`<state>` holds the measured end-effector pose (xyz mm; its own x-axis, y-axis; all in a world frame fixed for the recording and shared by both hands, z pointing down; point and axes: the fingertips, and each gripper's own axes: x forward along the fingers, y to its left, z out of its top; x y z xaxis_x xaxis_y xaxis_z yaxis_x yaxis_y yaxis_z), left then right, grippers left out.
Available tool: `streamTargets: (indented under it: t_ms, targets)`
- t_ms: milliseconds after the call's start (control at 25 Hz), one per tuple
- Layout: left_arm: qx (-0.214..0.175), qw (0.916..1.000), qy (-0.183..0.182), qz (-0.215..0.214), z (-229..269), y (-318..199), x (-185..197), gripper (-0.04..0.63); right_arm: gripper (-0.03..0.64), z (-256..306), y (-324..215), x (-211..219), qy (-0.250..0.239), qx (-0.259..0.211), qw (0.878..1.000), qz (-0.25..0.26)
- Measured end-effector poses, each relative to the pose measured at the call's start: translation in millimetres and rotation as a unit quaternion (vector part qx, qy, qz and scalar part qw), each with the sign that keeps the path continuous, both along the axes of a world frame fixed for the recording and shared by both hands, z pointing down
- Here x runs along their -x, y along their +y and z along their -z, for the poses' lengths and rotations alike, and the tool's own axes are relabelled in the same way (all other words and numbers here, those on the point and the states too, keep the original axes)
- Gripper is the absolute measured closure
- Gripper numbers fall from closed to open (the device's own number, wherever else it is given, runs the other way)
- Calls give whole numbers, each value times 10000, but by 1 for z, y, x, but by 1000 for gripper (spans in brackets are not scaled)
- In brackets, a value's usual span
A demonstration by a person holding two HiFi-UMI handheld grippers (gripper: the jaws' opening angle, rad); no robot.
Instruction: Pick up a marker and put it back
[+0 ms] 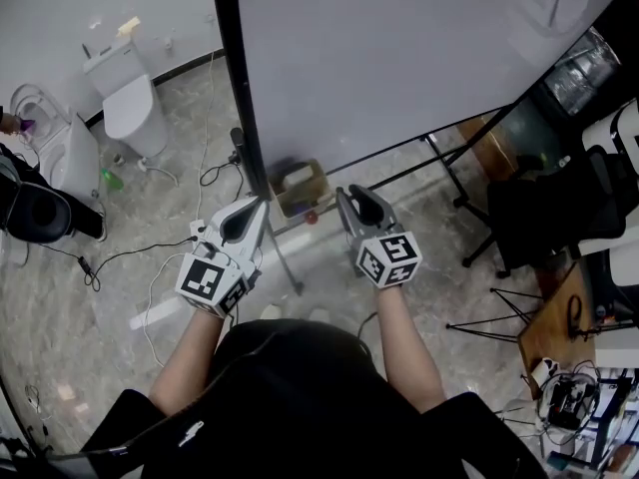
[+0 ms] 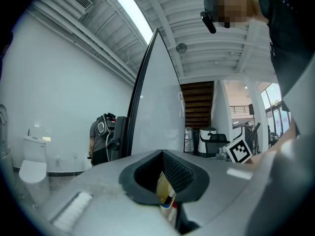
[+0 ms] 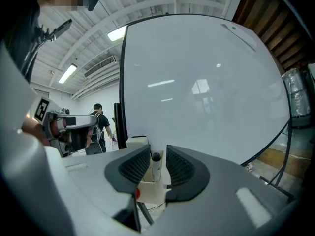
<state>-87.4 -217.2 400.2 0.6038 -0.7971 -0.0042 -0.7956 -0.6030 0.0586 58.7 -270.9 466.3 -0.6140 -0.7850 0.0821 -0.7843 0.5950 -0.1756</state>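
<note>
A white marker with a black cap (image 3: pixel 156 167) stands upright between the pads of my right gripper (image 3: pixel 158 156), which is shut on it. From the head view, that right gripper (image 1: pixel 347 196) points level at the foot of the big whiteboard (image 1: pixel 399 58), just right of a small box of markers (image 1: pixel 276 196). The marker itself is hidden in that view. My left gripper (image 1: pixel 258 208) is level at the box's left, its tips meeting and nothing in them. In the left gripper view, the left gripper (image 2: pixel 162 154) shows the box's coloured contents (image 2: pixel 166 193) through the hollow behind its tips.
The whiteboard's black frame post (image 1: pixel 240 88) and stand leg (image 1: pixel 288 262) rise between the grippers. A toilet (image 1: pixel 125 93) and loose cables (image 1: pixel 160 267) are on the left, a black chair (image 1: pixel 554 208) and a wooden table (image 1: pixel 559 317) on the right. A person (image 3: pixel 100 124) stands far behind.
</note>
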Motion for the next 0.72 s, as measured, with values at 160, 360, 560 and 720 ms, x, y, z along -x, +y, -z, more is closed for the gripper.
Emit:
streamTargets:
  t_ms: [160, 360, 560, 720]
  targets:
    - [-7, 9999, 11, -101, 0, 3, -6, 594, 506, 7, 7, -6, -36, -70, 9999, -77]
    - [43, 9998, 26, -209, -1, 4, -14, 595, 523, 17, 19, -11, -18, -192, 9998, -108]
    - [15, 9992, 62, -386, 2, 5, -26, 595, 569, 30, 31, -19, -29, -351, 9991, -244]
    - [-51, 9983, 15, -580, 4, 5, -35, 594, 602, 38, 40, -26, -67, -447, 9984, -338]
